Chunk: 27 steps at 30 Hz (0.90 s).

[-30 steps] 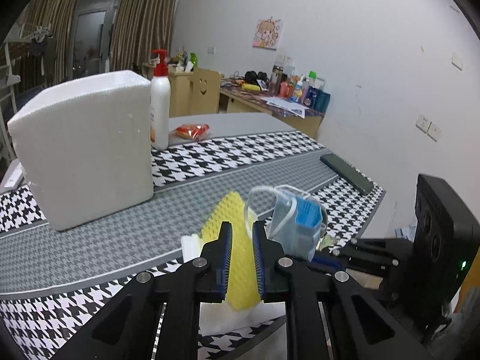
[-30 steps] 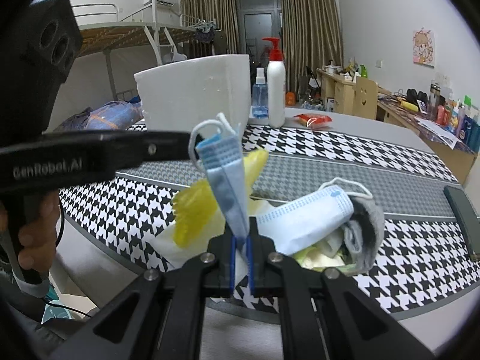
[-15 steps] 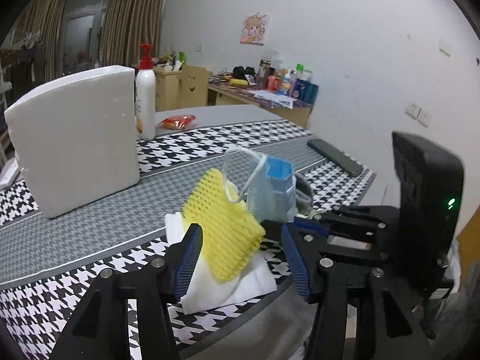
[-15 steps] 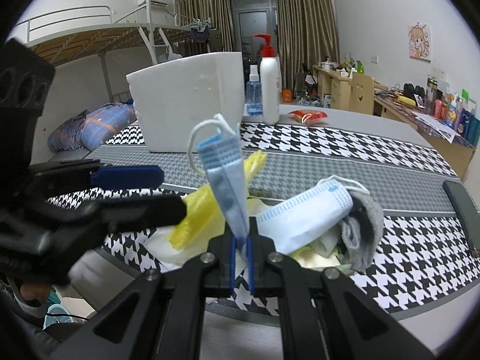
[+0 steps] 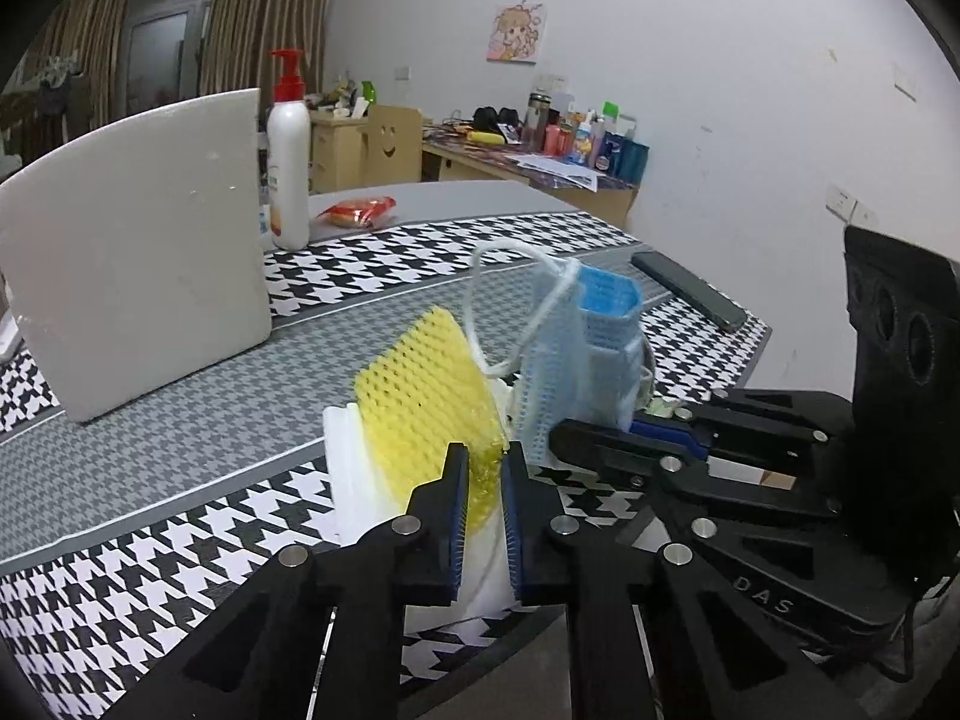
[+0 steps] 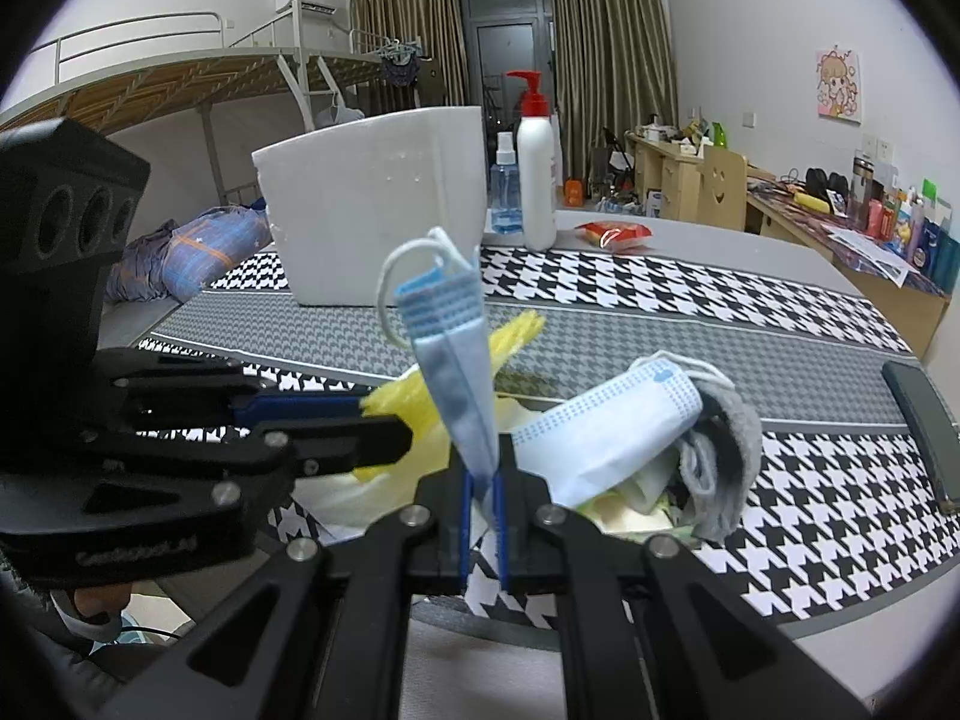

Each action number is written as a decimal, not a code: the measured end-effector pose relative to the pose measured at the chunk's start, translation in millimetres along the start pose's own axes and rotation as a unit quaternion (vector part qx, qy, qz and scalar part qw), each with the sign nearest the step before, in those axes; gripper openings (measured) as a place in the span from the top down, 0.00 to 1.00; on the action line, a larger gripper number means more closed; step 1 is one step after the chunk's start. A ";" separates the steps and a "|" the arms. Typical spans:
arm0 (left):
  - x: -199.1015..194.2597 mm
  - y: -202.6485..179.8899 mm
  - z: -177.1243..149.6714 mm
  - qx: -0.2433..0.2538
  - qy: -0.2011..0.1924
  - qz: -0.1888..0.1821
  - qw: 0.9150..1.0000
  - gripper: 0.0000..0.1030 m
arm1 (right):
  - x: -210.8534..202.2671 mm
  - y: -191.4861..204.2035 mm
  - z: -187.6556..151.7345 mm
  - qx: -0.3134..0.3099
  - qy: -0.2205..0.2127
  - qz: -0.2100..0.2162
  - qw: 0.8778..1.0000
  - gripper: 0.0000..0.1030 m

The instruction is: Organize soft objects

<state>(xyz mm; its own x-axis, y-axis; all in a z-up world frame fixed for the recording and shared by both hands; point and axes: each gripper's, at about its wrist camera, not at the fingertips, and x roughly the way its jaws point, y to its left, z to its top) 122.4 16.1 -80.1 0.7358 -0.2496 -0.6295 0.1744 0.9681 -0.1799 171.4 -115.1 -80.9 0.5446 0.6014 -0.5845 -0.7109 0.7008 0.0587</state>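
My left gripper [image 5: 483, 468] is shut on a yellow foam net [image 5: 426, 384], which rests on a white foam sheet [image 5: 360, 480] at the table's near edge. My right gripper [image 6: 482, 480] is shut on a folded blue face mask [image 6: 450, 354] and holds it upright beside the net. The mask [image 5: 594, 354] and the right gripper [image 5: 660, 456] also show in the left wrist view. The net [image 6: 420, 402] and the left gripper [image 6: 384, 420] show in the right wrist view. A second blue mask [image 6: 606, 432] and a grey cloth [image 6: 729, 468] lie in the pile behind.
A white foam box [image 5: 138, 252] stands on the houndstooth table runner [image 6: 660, 294], with a pump bottle [image 6: 536, 180], a spray bottle [image 6: 503, 180] and a red snack packet [image 6: 612, 233] behind it. A dark phone [image 6: 924, 420] lies at the right edge.
My left gripper opened half a second ago and has closed again on the yellow net, lower down. My right gripper has kept its hold on the blue mask.
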 end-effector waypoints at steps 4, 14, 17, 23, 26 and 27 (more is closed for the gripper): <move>-9.5 7.3 5.0 -0.009 -0.012 0.004 1.000 0.90 | 0.0 -0.7 0.4 0.001 -0.001 -0.001 1.000 0.91; -45.7 12.0 24.9 -0.006 -0.061 0.012 0.998 0.90 | -15.1 -4.1 12.1 0.008 -0.023 -0.002 1.000 0.92; -53.9 13.4 31.1 -0.004 -0.073 0.016 0.997 0.90 | -21.2 -4.2 17.1 0.009 -0.033 -0.003 0.999 0.92; -67.2 16.0 40.3 -0.001 -0.093 0.028 0.995 0.91 | -30.3 -3.8 25.9 0.009 -0.048 -0.008 0.999 0.92; -71.5 18.4 43.0 -0.002 -0.100 0.028 0.995 0.90 | -34.4 -2.9 30.0 0.007 -0.055 -0.010 0.998 0.92; -72.6 18.4 43.4 -0.002 -0.101 0.029 0.994 0.90 | -35.9 -2.2 31.0 0.006 -0.058 -0.010 0.998 0.92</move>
<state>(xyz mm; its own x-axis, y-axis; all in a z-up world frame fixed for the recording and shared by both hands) 100.5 53.0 -4.9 0.8614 -0.1836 -0.4736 0.1259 0.9805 -0.1510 167.2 -126.4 -34.9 0.6070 0.6269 -0.4885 -0.6942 0.7175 0.0581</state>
